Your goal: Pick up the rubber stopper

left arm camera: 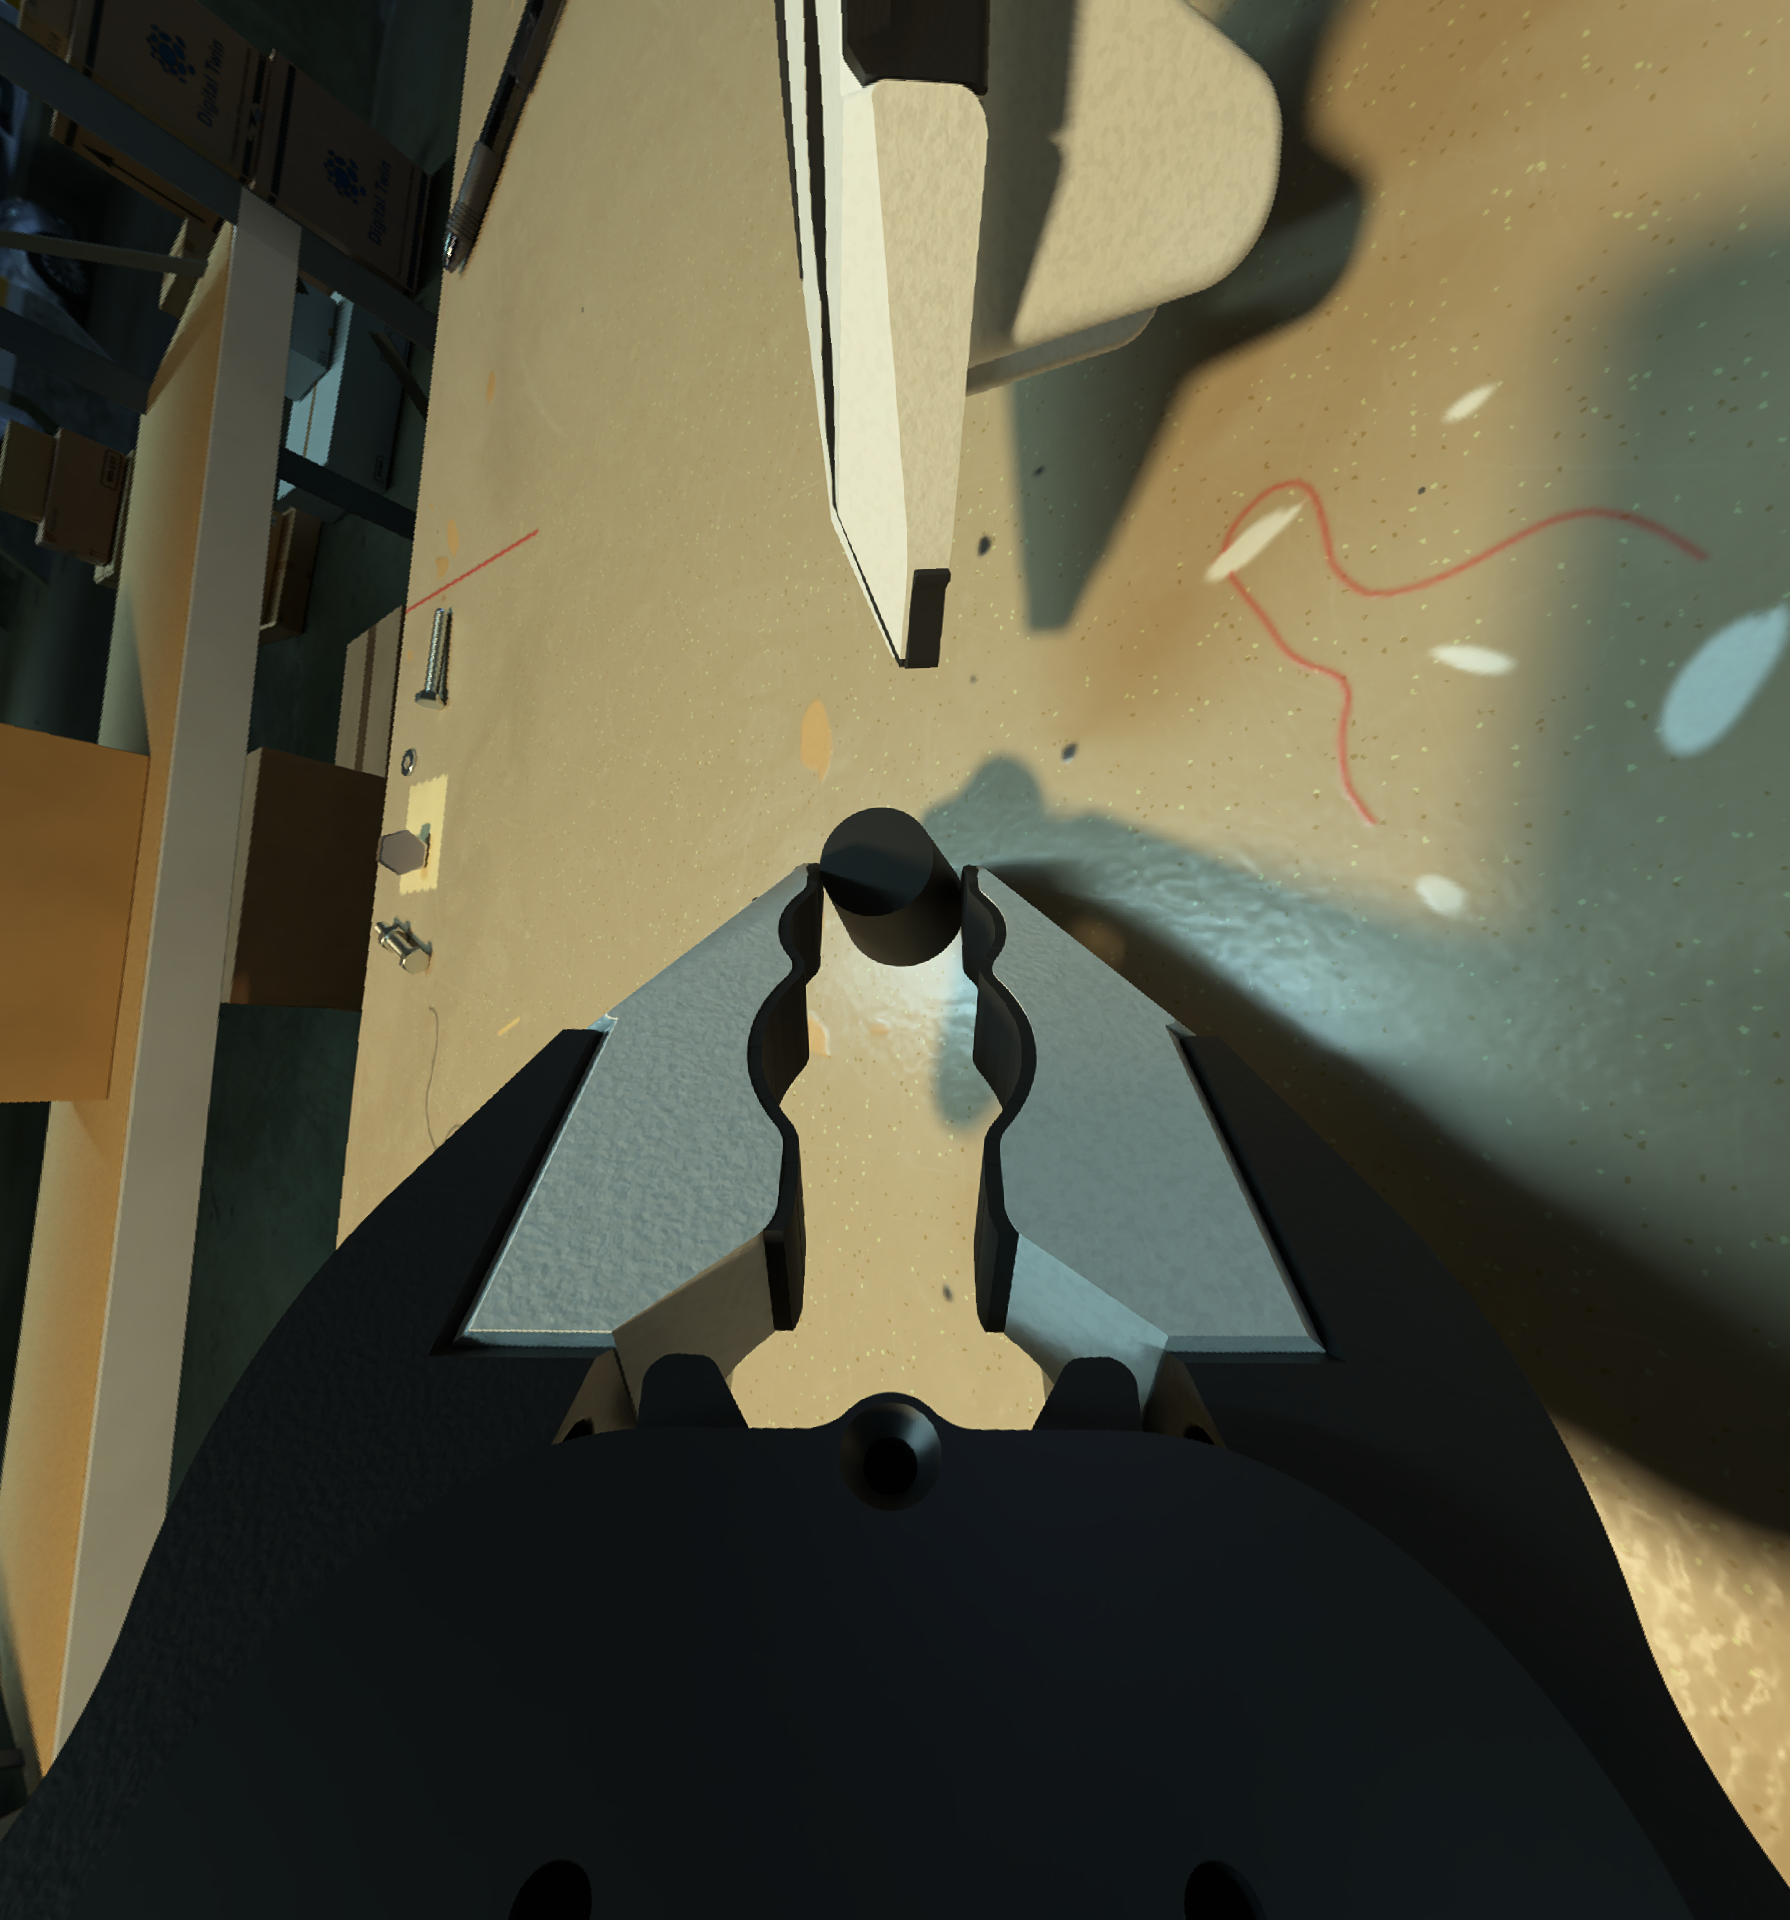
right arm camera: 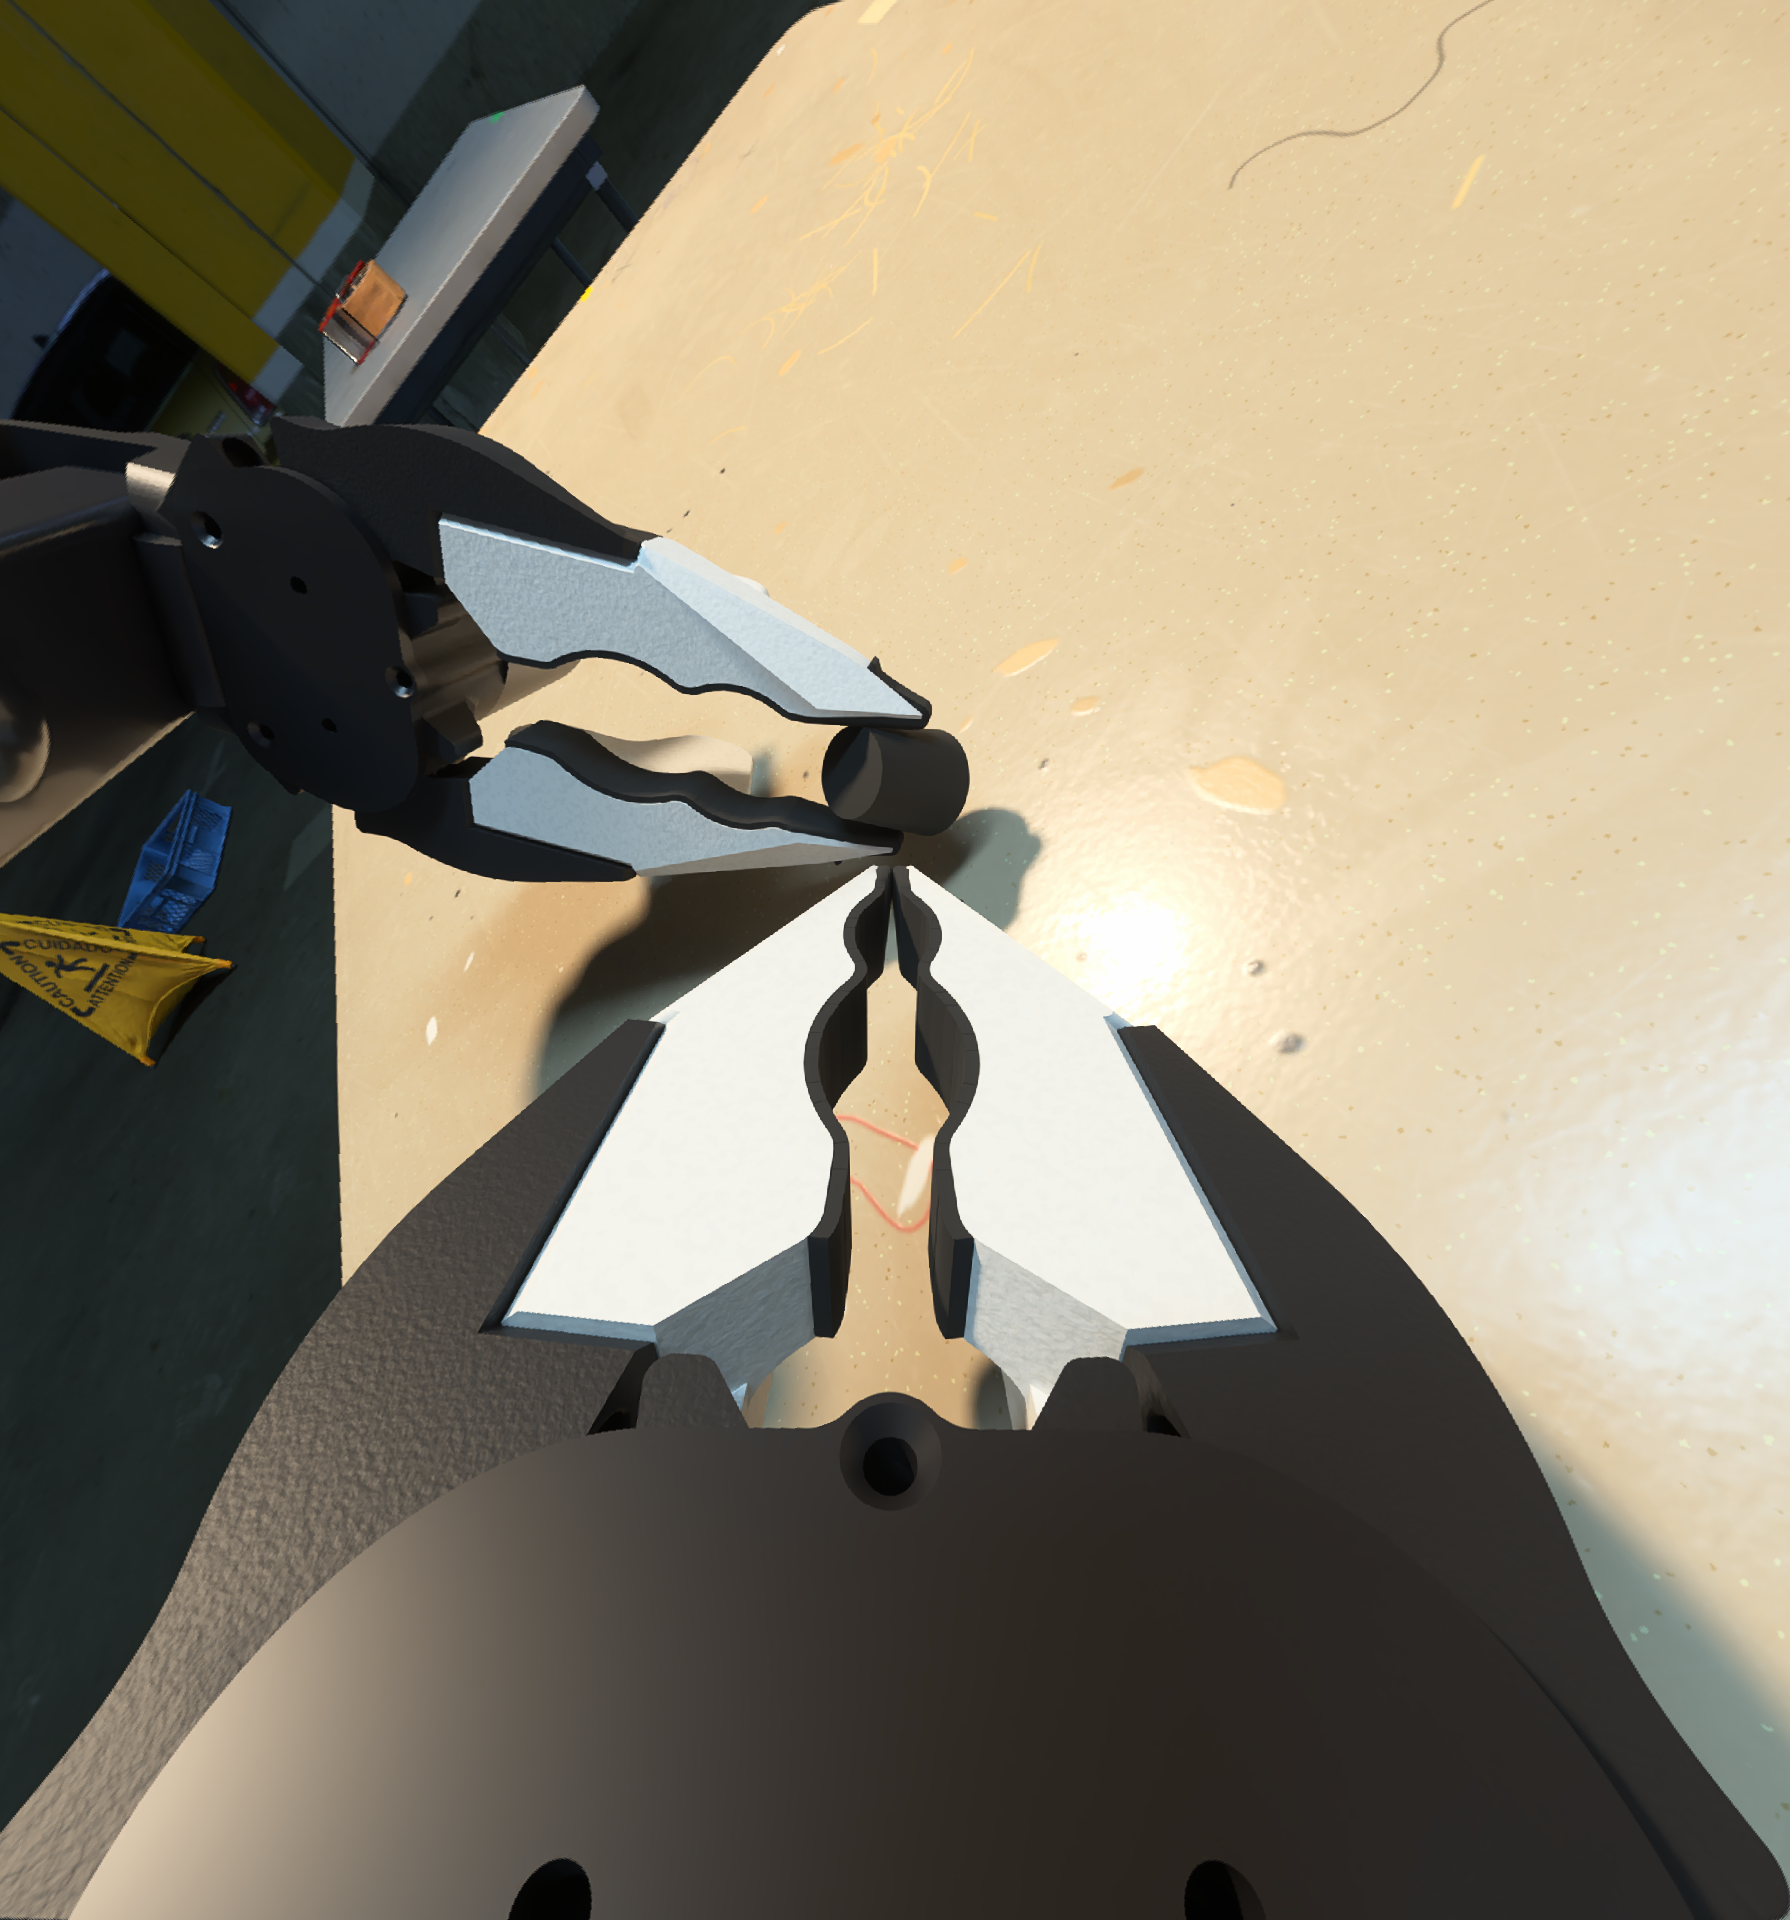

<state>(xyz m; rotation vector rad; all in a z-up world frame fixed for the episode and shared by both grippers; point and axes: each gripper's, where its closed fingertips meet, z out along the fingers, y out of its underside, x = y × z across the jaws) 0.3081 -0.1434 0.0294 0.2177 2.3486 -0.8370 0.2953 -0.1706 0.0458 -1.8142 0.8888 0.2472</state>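
Observation:
The rubber stopper [left arm camera: 883,902] is a short black cylinder lying on its side. My left gripper [left arm camera: 891,881] is shut on it, one fingertip on each side. The right wrist view shows this from the side: the stopper [right arm camera: 899,781] sits between the left gripper's [right arm camera: 903,777] two tips, close to the tan table [right arm camera: 1390,623], its shadow just beside it. I cannot tell whether it touches the table. My right gripper [right arm camera: 889,878] is shut and empty, its tips just short of the stopper. The right gripper also shows in the left wrist view [left arm camera: 917,613], beyond the stopper.
A bolt [left arm camera: 437,655], a nut [left arm camera: 403,850] and other small hardware lie by the table's left edge [left arm camera: 392,935]. A red thread [left arm camera: 1338,582] lies to the right. Off the table are a yellow floor sign [right arm camera: 91,966] and a blue crate [right arm camera: 179,852].

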